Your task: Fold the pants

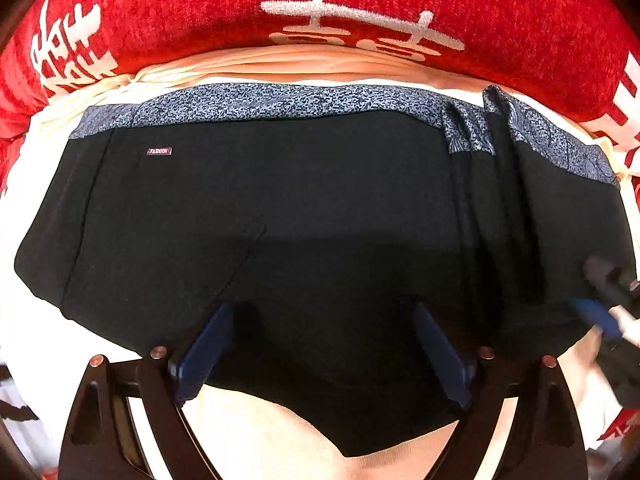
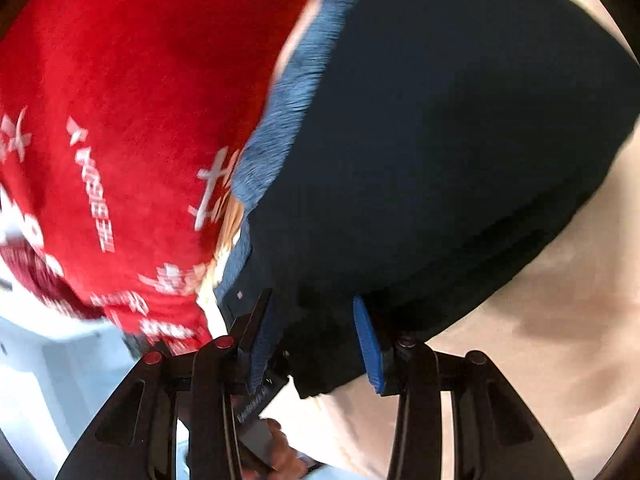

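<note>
While the black pants (image 1: 320, 220) lie folded into a squat bundle on the cream sheet (image 1: 40, 340), patterned waistband (image 1: 260, 100) toward the red blanket (image 1: 520, 20), I've got my left gripper (image 1: 320, 344) spread wide over the near hem. My right gripper (image 2: 316, 344) also stands open at its blurred edge. I judge one final fold remains; next, both must close on cloth together.

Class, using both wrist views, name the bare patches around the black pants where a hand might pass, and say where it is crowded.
Bare cream sheet shows below the black pants, between the left gripper fingers, and right of the pants in the right view. It is crowded at the blue patterned waistband, beside the red blanket, and around the right gripper.
</note>
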The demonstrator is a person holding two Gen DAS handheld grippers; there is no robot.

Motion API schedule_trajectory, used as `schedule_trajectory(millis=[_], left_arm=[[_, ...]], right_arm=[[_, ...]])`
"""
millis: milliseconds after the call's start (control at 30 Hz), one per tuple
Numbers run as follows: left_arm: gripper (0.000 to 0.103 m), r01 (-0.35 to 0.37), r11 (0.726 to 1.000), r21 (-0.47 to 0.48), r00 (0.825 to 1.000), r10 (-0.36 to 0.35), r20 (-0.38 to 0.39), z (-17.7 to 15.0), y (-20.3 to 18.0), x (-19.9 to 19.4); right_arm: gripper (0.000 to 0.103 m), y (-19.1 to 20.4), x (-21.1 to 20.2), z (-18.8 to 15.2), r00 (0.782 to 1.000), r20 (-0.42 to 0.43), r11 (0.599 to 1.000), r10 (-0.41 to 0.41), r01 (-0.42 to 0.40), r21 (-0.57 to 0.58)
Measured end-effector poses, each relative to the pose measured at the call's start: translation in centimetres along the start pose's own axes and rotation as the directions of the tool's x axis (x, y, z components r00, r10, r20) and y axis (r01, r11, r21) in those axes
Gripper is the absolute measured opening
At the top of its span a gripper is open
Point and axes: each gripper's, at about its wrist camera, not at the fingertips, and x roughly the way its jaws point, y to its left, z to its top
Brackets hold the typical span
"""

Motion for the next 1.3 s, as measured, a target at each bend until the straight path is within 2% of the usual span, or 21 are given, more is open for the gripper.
schedule_trajectory(millis=[33, 67, 167, 267, 333, 400, 467, 567, 633, 667, 733, 800, 867, 933, 967, 1033, 1100, 1133, 1167, 1233, 1300], left_arm=[[0.093, 0.000, 1.000, -0.002, 1.000, 0.000, -0.002, 0.1, 0.1, 0.0], [0.093, -0.001, 1.000, -0.005, 1.000, 0.001, -0.005, 0.2, 0.2, -0.1], [0.093, -0.008, 1.000, -0.004, 1.000, 0.008, 0.025, -0.1, 0.6, -0.9], [0.093, -0.014, 1.000, 0.001, 0.999, 0.014, 0.032, -0.5, 1.1, -0.9], [0.093, -0.008, 1.000, -0.011, 1.000, 0.008, 0.020, -0.4, 1.7, -0.3], [0.093, -0.019, 1.000, -0.011, 1.000, 0.019, 0.014, -0.2, 1.7, -0.4], [0.093, -0.037, 0.999, 0.008, 0.999, 0.037, 0.026, 0.0, 1.3, -0.9], [0.093, -0.055, 0.998, 0.031, 0.998, 0.053, 0.039, 0.6, 1.1, -1.7], [0.093, -0.060, 0.998, 0.034, 0.997, 0.059, 0.041, 1.3, 1.1, -2.2], [0.093, -0.062, 0.997, 0.036, 0.997, 0.061, 0.048, 1.5, 0.9, -2.7], [0.093, -0.062, 0.997, 0.044, 0.996, 0.058, 0.071, 2.0, 0.7, -3.6], [0.093, -0.053, 0.997, 0.062, 0.994, 0.047, 0.096, 2.1, -0.4, -4.6], [0.093, -0.026, 0.996, 0.084, 0.994, 0.016, 0.109, 3.1, -1.8, -5.2], [0.093, 0.013, 0.994, 0.107, 0.993, -0.026, 0.119, 3.7, -3.5, -5.6], [0.093, 0.035, 0.992, 0.123, 0.991, -0.050, 0.127, 4.4, -4.7, -5.6], [0.093, 0.061, 0.987, 0.147, 0.987, -0.081, 0.137, 4.9, -7.0, -5.8], [0.093, 0.099, 0.981, 0.166, 0.982, -0.123, 0.141, 6.1, -9.1, -4.8], [0.093, 0.115, 0.978, 0.174, 0.981, -0.140, 0.138, 6.6, -10.2, -4.1], [0.093, 0.116, 0.977, 0.178, 0.981, -0.141, 0.132, 6.7, -11.0, -3.8], [0.093, 0.099, 0.978, 0.184, 0.986, -0.121, 0.114, 6.9, -11.8, -2.8], [0.093, 0.051, 0.981, 0.185, 0.992, -0.071, 0.100, 5.8, -12.9, -2.9]], right_arm=[[0.023, -0.2, -0.2, 0.4, 1.000, 0.009, 1.000, 0.004, -0.004, 0.015], [0.007, -0.1, -0.5, 0.5, 1.000, 0.017, 1.000, -0.006, 0.005, 0.011], [0.005, 2.3, -1.6, 0.9, 1.000, 0.021, 0.996, -0.022, 0.023, -0.089], [0.005, 4.8, -2.3, -0.1, 0.998, -0.001, 0.969, -0.067, 0.065, -0.238], [0.005, 3.8, -1.9, -0.8, 0.997, -0.021, 0.975, -0.080, 0.074, -0.210], [0.005, 1.7, -0.4, -1.1, 0.991, -0.032, 0.978, -0.132, 0.125, -0.165], [0.005, 0.7, 0.6, -1.1, 0.985, -0.032, 0.973, -0.168, 0.160, -0.167], [0.010, 1.5, 0.2, -0.9, 0.983, -0.065, 0.966, -0.174, 0.158, -0.206], [0.030, 3.2, -0.6, -0.9, 0.968, -0.111, 0.931, -0.226, 0.181, -0.317], [0.033, 4.3, -1.8, -1.0, 0.967, -0.110, 0.905, -0.230, 0.172, -0.389], [0.047, 6.0, -4.6, -0.3, 0.973, -0.069, 0.857, -0.219, 0.159, -0.489], [0.050, 7.1, -7.9, 2.1, 0.977, 0.030, 0.823, -0.212, 0.195, -0.534], [0.050, 7.1, -9.9, 5.0, 0.966, 0.121, 0.813, -0.230, 0.259, -0.522], [0.050, 6.1, -10.8, 8.6, 0.948, 0.181, 0.824, -0.261, 0.316, -0.470], [0.050, 5.4, -11.0, 10.1, 0.947, 0.183, 0.839, -0.266, 0.321, -0.440], [0.050, 3.2, -10.5, 13.0, 0.960, 0.134, 0.885, -0.248, 0.280, -0.372], [0.050, 1.6, -9.0, 14.5, 0.966, 0.075, 0.909, -0.248, 0.259, -0.326], [0.046, 0.9, -8.2, 14.9, 0.971, 0.039, 0.920, -0.237, 0.237, -0.311], [0.042, 0.5, -7.6, 15.1, 0.976, 0.011, 0.930, -0.220, 0.213, -0.300], [0.035, -0.1, -7.2, 15.3, 0.974, -0.005, 0.934, -0.226, 0.215, -0.285], [0.031, -0.1, -8.1, 14.8, 0.978, -0.023, 0.944, -0.208, 0.194, -0.268]])
